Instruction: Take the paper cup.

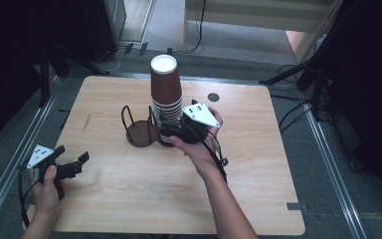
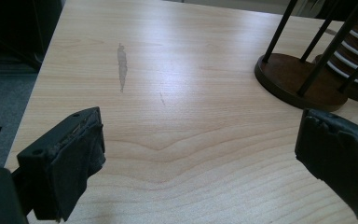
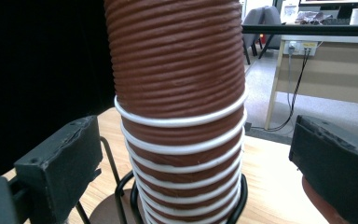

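The right tool, jaws wide apart, straddles the cup stack without touching it.

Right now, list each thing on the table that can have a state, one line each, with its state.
stack of cups: nested upside down, upright in one side of the holder.
cup holder: upright, its near ring bare.
right gripper: open, jaws either side of the stack, not touching.
left gripper: open, nothing between the jaws, over bare table.
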Demonstrator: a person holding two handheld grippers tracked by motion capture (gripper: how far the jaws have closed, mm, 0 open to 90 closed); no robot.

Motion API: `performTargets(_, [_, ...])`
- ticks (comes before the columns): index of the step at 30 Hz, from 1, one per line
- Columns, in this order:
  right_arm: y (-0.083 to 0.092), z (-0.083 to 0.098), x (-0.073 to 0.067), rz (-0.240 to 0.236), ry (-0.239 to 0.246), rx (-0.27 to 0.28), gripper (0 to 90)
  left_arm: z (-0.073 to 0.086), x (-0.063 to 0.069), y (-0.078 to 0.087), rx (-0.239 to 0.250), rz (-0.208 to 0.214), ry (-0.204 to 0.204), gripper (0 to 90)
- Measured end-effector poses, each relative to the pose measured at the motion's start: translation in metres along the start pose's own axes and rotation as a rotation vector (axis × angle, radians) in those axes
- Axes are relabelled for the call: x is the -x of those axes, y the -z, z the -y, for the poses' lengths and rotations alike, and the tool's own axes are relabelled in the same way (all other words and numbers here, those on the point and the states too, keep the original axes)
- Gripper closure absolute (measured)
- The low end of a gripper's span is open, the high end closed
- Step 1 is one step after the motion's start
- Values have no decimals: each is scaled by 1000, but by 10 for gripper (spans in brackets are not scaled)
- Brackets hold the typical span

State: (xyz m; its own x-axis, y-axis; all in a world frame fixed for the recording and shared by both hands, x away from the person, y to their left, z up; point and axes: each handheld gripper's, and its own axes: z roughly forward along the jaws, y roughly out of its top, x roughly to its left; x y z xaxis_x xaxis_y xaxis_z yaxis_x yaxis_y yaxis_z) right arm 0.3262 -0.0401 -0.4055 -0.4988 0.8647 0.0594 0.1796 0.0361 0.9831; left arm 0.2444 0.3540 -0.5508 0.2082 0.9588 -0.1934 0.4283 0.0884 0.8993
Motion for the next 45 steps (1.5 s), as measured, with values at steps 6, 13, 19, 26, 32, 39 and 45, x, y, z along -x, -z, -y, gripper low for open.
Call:
performTargets(6, [-7,-4,-6,-16,5,2,29,0,-1,1,0,9,5,19])
performTargets(13, [-20,-4,-11,15,15,7,38,1,-1,2,3,19,6,19])
performTargets(19, [-29,-4,-11,37,14,16,42,1,-1,1,-5,19,6,20])
performTargets(26, [-40,-4,-12,52,27,7,34,0,-1,1,-5,21,12,19])
performTargets(32, [-46,-6,-13,54,23,11,26,0,-1,1,-6,24,12,20])
performTargets(39, [-52,-9,-14,62,33,17,14,0,-1,1,-6,24,11,20])
performTargets(45, [-57,-12,-15,69,28,25,11,0,-1,1,-7,24,9,20])
